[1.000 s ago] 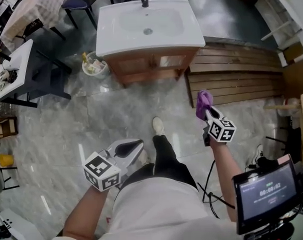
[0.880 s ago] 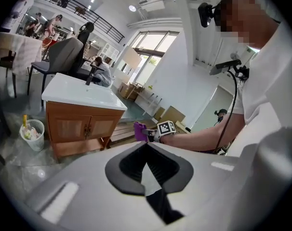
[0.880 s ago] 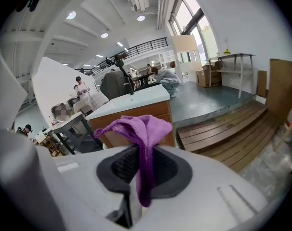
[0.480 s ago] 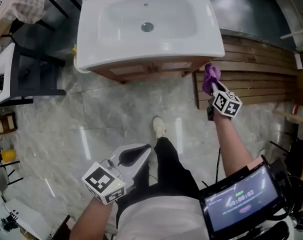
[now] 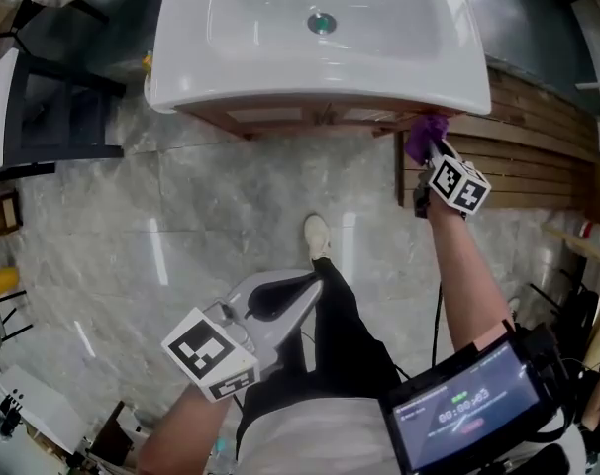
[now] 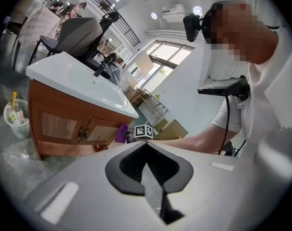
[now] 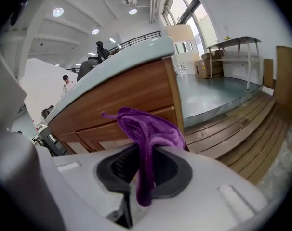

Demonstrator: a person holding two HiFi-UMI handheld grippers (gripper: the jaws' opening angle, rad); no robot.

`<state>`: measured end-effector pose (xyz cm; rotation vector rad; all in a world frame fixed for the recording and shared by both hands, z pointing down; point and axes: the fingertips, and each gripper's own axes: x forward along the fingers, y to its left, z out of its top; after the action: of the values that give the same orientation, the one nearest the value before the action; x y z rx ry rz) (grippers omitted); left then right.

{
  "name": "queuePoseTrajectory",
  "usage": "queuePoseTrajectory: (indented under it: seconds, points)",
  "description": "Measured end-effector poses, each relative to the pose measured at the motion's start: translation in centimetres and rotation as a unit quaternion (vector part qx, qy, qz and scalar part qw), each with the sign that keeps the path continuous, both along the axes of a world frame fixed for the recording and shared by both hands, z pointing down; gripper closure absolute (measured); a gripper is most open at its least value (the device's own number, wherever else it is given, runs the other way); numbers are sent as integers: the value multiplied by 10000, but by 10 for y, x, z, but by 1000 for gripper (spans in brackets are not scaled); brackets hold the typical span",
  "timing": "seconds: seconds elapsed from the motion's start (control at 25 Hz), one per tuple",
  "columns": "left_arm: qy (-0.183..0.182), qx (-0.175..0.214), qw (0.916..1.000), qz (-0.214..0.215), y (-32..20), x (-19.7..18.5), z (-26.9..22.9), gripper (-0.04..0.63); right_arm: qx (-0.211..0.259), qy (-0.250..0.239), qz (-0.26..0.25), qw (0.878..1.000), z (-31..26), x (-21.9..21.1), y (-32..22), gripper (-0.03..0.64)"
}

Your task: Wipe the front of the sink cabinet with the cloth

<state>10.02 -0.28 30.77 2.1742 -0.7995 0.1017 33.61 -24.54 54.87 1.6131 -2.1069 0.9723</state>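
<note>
Cloth (image 7: 150, 131), purple, pinched in my right gripper (image 7: 145, 170), bunched up above it. Right gripper view puts it just at the sink cabinet (image 7: 118, 102) front; contact, can't tell. Head view mostly shows the sink (image 5: 320, 43) top overhanging, cloth at the cabinet's right end. Left gripper (image 6: 148, 163) pressed together, nothing in it, low over the floor (image 5: 231, 206), well apart. Its view shows both cabinet doors and a bin (image 6: 15, 123) beside them.

I'm looking down at a grey marble floor (image 5: 211, 216) with wooden decking (image 5: 538, 161) lying along its right side; ceiling spotlights (image 7: 58, 12) are shining and windows (image 6: 169, 57) are glowing.
</note>
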Motion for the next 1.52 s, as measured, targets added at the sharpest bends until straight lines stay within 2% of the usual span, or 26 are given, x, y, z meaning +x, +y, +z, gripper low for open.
queuePoseTrajectory:
  seconds: [0.16,0.36,0.8,1.16,1.52]
  points:
    - [174,-102,9996,-187,9,-18,4,591,0,-276,-127,9995,-1,-42,4,561]
    - [163,-36,9991,-385,16,-48,4,591,-25,-643,-325,9974,-5,-109,8,561]
    - [192,61,9959,-879,51,-102,-1,591,-107,-1039,-1098,9884,-17,-246,32,561]
    - [157,59,9905,-1364,75,-148,5,591,-211,-1253,-1997,9716,-18,-372,44,561]
    - [-7,100,9878,-1553,87,-178,11,591,-294,-1573,-2756,9479,-19,-478,61,561]
